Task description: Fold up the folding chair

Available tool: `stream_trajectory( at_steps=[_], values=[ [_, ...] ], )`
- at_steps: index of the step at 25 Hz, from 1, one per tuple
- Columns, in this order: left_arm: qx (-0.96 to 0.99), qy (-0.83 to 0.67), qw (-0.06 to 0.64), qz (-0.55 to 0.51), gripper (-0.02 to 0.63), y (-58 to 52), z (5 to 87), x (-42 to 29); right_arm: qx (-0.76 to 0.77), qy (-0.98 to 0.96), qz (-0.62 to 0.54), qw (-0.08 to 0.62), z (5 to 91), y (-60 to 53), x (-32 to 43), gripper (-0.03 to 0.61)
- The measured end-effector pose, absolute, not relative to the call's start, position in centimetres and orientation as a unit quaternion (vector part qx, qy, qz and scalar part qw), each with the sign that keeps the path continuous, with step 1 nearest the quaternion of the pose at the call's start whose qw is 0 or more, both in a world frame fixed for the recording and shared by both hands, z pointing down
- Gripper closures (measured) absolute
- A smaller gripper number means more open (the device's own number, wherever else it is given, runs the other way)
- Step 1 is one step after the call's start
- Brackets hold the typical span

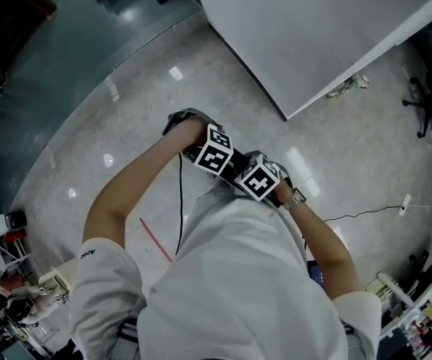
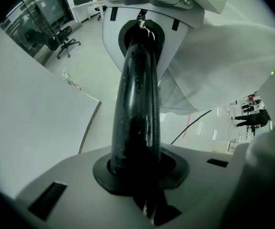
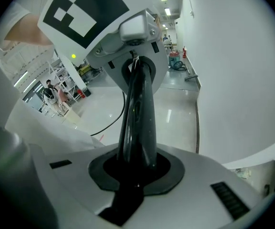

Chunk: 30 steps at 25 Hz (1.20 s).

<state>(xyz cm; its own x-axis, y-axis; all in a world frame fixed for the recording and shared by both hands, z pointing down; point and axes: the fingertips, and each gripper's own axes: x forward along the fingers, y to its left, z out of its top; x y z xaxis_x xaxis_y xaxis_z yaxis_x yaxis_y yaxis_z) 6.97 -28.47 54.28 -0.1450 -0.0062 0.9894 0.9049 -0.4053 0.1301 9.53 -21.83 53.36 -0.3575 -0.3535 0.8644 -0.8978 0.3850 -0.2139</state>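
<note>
Item: folding chair, shown in no view, so its place cannot be told. Recorded from left to right in the head view: pale floor (image 1: 88,126). Left gripper (image 1: 214,150), held close before the person's white shirt (image 1: 238,276), jaws drawn together into one dark column with nothing seen between them. Right gripper (image 1: 259,180), just beside it, jaws likewise closed on nothing. A large white panel (image 1: 336,28). A black office chair (image 1: 426,103) at the far edge. Handling, as judged: a rigid frame of moderate weight is expected, with hinges liable to pinch. Hold is best taken at the backrest's top rail and the seat's front edge.
</note>
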Motion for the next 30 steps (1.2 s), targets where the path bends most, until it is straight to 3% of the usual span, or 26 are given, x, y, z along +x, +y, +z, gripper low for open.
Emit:
stream_trajectory(
  at_steps=[13,30],
  values=[
    [-0.465,-0.452,0.423,-0.633,0.539,-17.4,54.3,18.8,0.499,-0.702,0.413,0.294,54.3,-10.3,20.4,0.522],
    [-0.523,-0.442,0.418,-0.598,0.54,-11.6,52.8,30.4,0.504,-0.683,0.372,0.376,51.8,-4.6,32.2,0.525]
  ],
)
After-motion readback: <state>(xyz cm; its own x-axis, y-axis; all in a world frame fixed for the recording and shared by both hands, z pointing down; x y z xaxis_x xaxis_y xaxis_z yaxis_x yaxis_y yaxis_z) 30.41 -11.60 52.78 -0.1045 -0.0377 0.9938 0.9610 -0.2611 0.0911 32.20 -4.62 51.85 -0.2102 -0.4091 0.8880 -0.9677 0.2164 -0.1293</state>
